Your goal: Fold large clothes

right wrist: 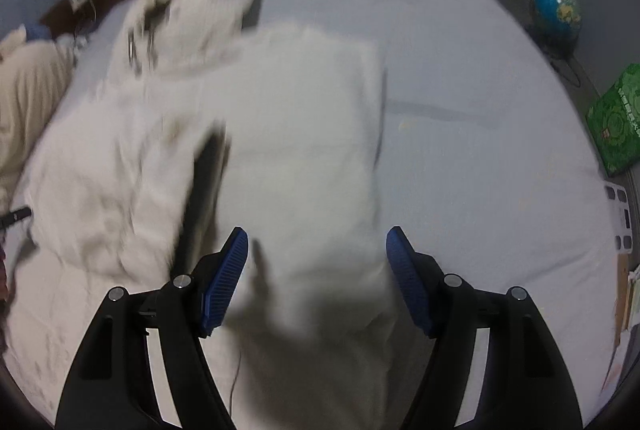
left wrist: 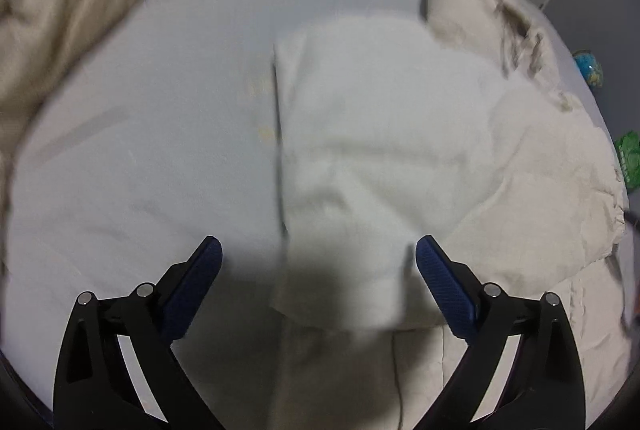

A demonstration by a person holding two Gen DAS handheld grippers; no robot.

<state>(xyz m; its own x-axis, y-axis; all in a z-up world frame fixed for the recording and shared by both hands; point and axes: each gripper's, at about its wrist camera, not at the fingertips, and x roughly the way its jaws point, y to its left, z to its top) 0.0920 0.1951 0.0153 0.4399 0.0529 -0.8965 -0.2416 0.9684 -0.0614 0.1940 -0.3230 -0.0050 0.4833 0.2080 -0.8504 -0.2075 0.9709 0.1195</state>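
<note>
A folded white garment (left wrist: 376, 150) lies on the pale blue bed sheet (left wrist: 160, 130), its straight left edge running up the middle of the left wrist view. It also shows in the right wrist view (right wrist: 304, 134). My left gripper (left wrist: 319, 250) is open and empty, above the garment's near end. My right gripper (right wrist: 317, 240) is open and empty, above the same near end. Both views are blurred by motion.
A crumpled cream cloth pile (left wrist: 532, 166) lies right of the garment; it is also in the right wrist view (right wrist: 120, 166). A beige pillow (left wrist: 60, 10) sits at the left. A globe (right wrist: 556, 10) and a green box (right wrist: 616, 118) stand beside the bed.
</note>
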